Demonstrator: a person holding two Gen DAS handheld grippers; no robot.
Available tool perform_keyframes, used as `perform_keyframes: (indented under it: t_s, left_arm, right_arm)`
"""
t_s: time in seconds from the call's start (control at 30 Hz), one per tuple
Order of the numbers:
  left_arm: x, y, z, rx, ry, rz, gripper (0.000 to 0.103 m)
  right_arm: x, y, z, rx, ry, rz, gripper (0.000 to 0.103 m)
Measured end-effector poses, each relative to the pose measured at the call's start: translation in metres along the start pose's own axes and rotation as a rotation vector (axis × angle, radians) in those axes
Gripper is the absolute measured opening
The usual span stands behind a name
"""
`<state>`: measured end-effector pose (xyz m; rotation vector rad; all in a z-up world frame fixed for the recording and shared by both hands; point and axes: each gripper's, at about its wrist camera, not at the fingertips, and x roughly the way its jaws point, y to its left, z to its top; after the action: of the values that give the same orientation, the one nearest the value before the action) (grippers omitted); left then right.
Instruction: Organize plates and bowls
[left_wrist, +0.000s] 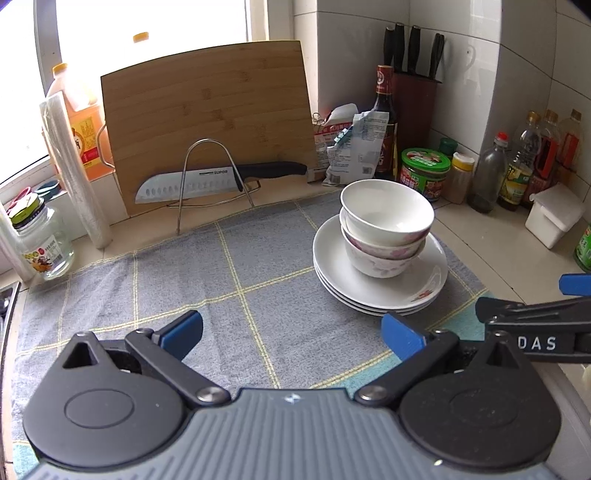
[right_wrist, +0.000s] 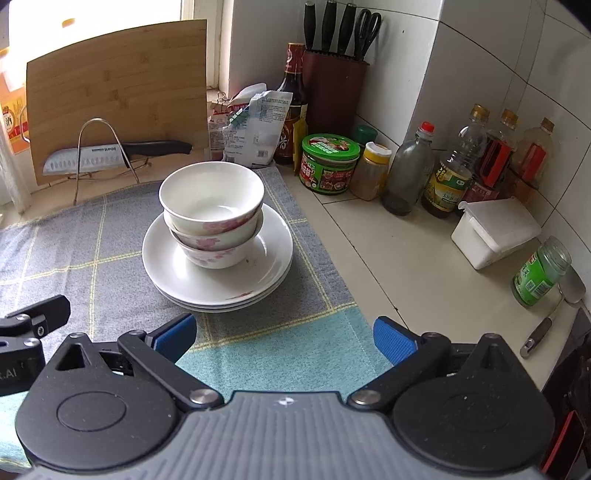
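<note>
Three white bowls (left_wrist: 386, 218) (right_wrist: 212, 201) with pink flowers are nested upright on a stack of three white plates (left_wrist: 424, 284) (right_wrist: 266, 269). The stack rests on a grey checked cloth (left_wrist: 221, 273) (right_wrist: 74, 251). My left gripper (left_wrist: 291, 334) is open, its blue pads wide apart over bare cloth, short and left of the stack. My right gripper (right_wrist: 284, 338) is open too, nothing between its pads, hovering in front of the plates. Part of the right gripper shows at the right edge of the left wrist view.
A bamboo cutting board (left_wrist: 207, 122) leans at the back behind a wire rack holding a knife (left_wrist: 207, 181). Sauce bottles, jars (right_wrist: 328, 162) and a knife block (right_wrist: 332, 92) crowd the tiled corner. A white lidded box (right_wrist: 495, 232) and a green jar (right_wrist: 539, 273) stand right.
</note>
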<state>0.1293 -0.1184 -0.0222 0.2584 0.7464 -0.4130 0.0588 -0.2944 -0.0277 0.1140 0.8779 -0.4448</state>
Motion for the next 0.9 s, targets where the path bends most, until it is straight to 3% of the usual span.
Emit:
perform_keyframes:
  t_s: [0.1, 0.9]
  left_arm:
    - [-0.0026, -0.0038, 0.0005, -0.003, -0.002, 0.031, 0.102]
    - [-0.0055, -0.009, 0.0077, -0.067, 0.024, 0.047, 0.102]
  right_arm:
    - [-0.0027, -0.0012, 0.0006, 0.001, -0.012, 0.003, 0.103]
    - [-0.0014, -0.0086, 0.0054, -0.005, -0.019, 0.067, 0.103]
